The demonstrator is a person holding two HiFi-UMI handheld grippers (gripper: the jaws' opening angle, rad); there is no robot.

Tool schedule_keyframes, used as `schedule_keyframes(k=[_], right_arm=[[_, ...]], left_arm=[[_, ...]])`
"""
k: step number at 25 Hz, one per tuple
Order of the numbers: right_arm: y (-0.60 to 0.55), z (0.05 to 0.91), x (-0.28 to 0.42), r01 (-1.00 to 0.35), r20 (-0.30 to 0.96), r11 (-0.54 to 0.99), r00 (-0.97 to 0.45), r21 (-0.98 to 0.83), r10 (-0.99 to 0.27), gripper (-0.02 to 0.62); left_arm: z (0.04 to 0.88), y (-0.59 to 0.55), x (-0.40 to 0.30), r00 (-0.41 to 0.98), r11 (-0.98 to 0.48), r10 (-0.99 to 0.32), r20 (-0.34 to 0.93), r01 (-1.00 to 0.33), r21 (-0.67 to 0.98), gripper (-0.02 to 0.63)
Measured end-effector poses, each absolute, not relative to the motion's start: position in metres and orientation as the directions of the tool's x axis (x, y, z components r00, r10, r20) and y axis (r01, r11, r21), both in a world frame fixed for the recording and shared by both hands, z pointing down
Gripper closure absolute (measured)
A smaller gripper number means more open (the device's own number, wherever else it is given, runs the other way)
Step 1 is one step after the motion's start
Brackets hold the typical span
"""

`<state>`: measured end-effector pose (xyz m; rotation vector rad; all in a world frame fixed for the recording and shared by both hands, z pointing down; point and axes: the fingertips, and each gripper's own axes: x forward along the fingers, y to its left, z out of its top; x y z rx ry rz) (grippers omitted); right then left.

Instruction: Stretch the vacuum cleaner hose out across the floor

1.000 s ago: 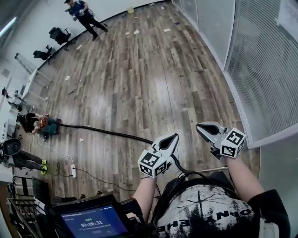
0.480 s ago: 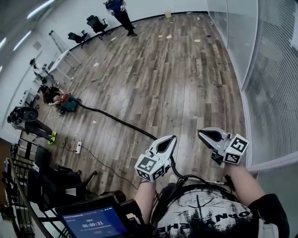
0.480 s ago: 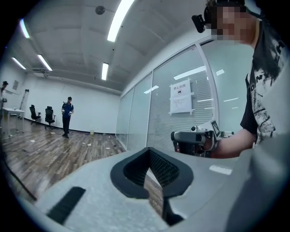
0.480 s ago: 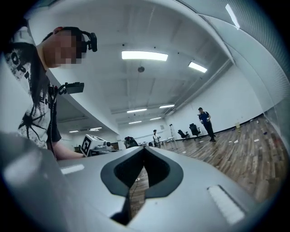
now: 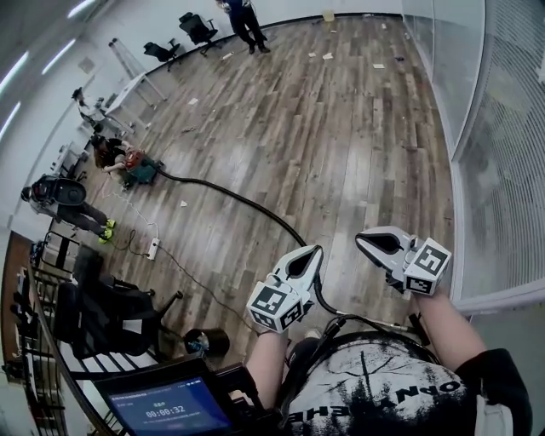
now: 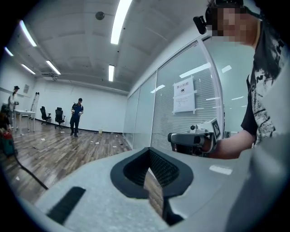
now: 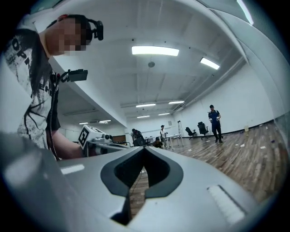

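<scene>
A long black vacuum hose (image 5: pixel 230 197) lies on the wooden floor. It runs from the teal and red vacuum body (image 5: pixel 140 173) at the left toward me, and its near end is hidden behind my left gripper (image 5: pixel 317 250). That gripper is shut with nothing between its jaws, held in the air above the floor. My right gripper (image 5: pixel 361 239) is beside it, also shut and empty. In the left gripper view the shut jaws (image 6: pixel 148 149) point down the room, with the hose (image 6: pixel 27 174) at the lower left. The right gripper view shows its jaws (image 7: pixel 144 148) shut too.
A glass partition (image 5: pixel 502 170) lines the right side. A black office chair (image 5: pixel 111 315), a power strip (image 5: pixel 154 249) with its cable and a dark round bin (image 5: pixel 207 342) are at the lower left. One person (image 5: pixel 243 21) stands far off and another (image 5: pixel 64 204) is at the left. Paper scraps dot the floor.
The head view has swung, so the vacuum and hose now lie further right and higher in the picture. Both grippers stay shut and close together in front of my chest.
</scene>
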<state>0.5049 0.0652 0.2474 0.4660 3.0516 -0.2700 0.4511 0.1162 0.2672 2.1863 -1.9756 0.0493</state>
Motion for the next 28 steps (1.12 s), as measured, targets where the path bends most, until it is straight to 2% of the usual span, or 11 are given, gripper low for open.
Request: schedule_keyframes(k=[9, 28], right_arm=[[0.087, 0.254, 0.478, 0.223, 0.004, 0.973, -0.975, -0.066, 0.224, 0.589], [0.124, 0.265, 0.445, 0.229, 0.067, 0.973, -0.971, -0.002, 0.228, 0.589]], left_arm=[[0.256, 0.138, 0.423, 0.156, -0.144, -0.978, 0.138, -0.985, 0.093, 0.606], [0.261, 0.175, 0.392, 0.128, -0.114, -0.983, 0.131, -0.988, 0.108, 0.606]])
